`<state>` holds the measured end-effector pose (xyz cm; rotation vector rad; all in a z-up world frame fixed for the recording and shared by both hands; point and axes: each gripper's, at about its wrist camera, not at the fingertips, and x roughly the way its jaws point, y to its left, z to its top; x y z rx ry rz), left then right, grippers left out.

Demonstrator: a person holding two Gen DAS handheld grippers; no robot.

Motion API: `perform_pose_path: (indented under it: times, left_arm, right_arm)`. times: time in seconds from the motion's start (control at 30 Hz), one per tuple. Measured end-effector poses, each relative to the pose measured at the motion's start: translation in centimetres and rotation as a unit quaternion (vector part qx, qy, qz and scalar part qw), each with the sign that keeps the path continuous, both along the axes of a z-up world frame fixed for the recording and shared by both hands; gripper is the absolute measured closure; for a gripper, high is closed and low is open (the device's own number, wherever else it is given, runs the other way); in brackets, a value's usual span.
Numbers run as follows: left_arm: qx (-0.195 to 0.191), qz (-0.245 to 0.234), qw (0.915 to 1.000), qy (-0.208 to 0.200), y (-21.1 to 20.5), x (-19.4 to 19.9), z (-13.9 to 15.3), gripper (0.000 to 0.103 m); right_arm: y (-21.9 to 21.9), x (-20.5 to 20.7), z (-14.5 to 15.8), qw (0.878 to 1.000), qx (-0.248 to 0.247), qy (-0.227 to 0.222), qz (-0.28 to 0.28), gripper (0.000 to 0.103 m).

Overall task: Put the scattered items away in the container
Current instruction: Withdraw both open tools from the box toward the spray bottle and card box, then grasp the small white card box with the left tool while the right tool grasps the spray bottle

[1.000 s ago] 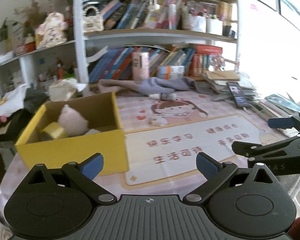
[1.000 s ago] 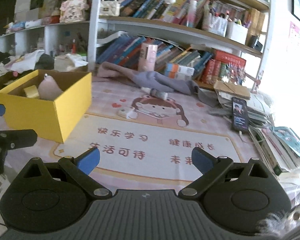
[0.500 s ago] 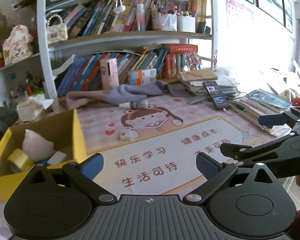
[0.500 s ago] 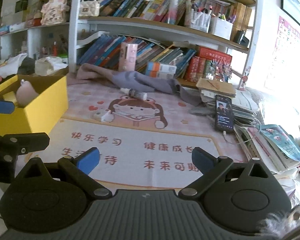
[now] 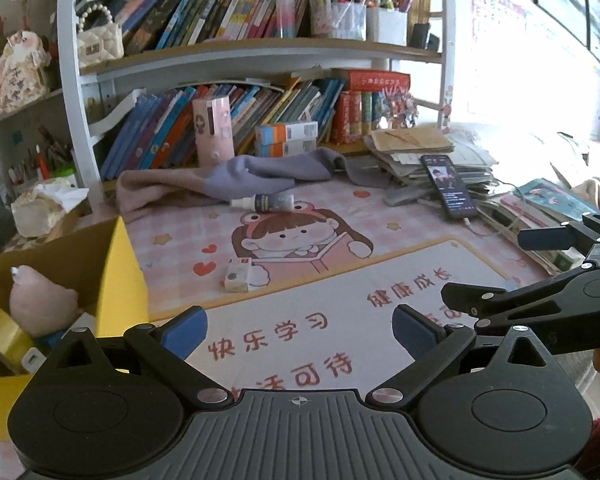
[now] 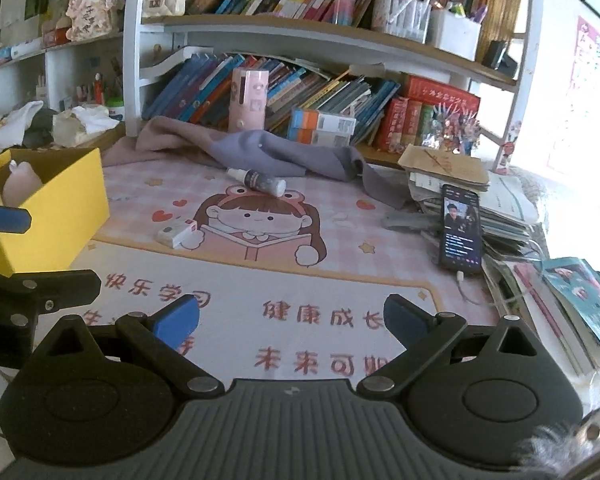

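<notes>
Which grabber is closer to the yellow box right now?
The left one. The left gripper hangs right beside the yellow box, which sits at its left edge. The right gripper is farther off to the right, over the mat, with the left one between it and the box.

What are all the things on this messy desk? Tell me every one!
Box: one, yellow, left edge of mat.
Plush toy: one, pink, inside the box.
Tape roll: one, yellow, inside the box.
Spray bottle: one, dark with white cap, lying by the cloth.
Small carton: one, white and pink, lying mid-mat.
Cloth: one, purple-grey, below the shelf.
Phone: one, black, screen lit, against the paper pile.
Desk mat: one, pink cartoon print.
Books: many, mixed colours, on the shelves.
Left tool: open, empty.
Right tool: open, empty.
</notes>
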<state>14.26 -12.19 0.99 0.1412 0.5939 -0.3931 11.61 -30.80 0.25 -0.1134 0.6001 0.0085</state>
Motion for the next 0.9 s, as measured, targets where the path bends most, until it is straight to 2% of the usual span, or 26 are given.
perform_pose_path:
  times: [0.5,0.9]
  left_arm:
    - [0.000,0.081,0.9953,0.053,-3.8,8.2,-2.1,0.003]
    - [0.031,0.129,0.9885,0.071,-4.9,14.1,-4.7,0.004]
  right_arm:
    - [-5.1,10.1,-2.3,0.997,0.019,0.041,0.066,0.004]
    - [-5.7,19.2,-4.3,0.990,0.032,0.043,0.130,0.006]
